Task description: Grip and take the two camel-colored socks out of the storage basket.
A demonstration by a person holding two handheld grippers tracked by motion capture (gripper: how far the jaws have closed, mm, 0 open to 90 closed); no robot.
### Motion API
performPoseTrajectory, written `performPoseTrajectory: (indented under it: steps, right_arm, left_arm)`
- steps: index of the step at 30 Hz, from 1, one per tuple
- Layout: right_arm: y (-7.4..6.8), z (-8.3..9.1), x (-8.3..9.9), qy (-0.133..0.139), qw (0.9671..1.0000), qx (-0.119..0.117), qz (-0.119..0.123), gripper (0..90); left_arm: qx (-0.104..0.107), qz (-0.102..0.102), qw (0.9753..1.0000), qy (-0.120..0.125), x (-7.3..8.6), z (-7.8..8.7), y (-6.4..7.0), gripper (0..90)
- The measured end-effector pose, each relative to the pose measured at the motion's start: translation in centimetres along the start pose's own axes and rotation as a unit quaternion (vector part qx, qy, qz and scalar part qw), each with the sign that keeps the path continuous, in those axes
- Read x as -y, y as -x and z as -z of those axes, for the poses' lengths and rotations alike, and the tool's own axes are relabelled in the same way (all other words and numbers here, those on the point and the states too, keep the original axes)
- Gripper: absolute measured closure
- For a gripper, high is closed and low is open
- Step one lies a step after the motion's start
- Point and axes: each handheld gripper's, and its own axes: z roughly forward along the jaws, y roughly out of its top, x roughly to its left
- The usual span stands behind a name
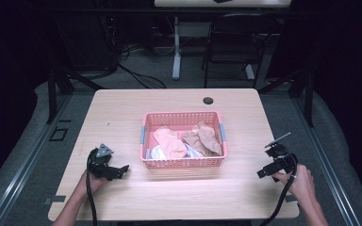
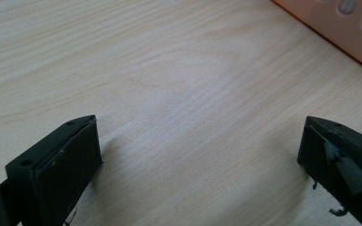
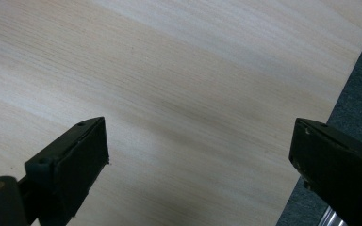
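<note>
A pink plastic basket [image 1: 183,163] stands at the middle of the wooden table [image 1: 122,113]; it holds crumpled peach and tan cloths [image 1: 188,141] with a bit of white cloth. Left of the basket, near the front, my left gripper [image 1: 120,170] rests low over the table, held by a hand. Its jaws stand wide apart over bare wood, and my left gripper [image 2: 200,150] has a corner of the basket [image 2: 344,33] ahead of it. My right gripper [image 1: 263,172] sits near the table's right front edge. In its own view my right gripper [image 3: 200,150] is open over bare wood.
A dark cable hole [image 1: 208,100] sits near the table's far edge. Beyond the table stand a black chair [image 1: 235,37] and a desk leg [image 1: 176,52] on grey carpet. The table's right edge [image 3: 353,94] drops to grey floor.
</note>
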Motion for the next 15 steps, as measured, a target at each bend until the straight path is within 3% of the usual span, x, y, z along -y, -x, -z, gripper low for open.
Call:
performPoseTrajectory:
  steps: [15]
  right_arm:
    - [-1.0, 1.2, -0.8, 0.004, 0.9997, -0.007, 0.023, 3.9]
  left_arm:
    - [-0.001, 0.001, 1.0000, -0.001, 0.0, 0.0, 0.0, 0.0]
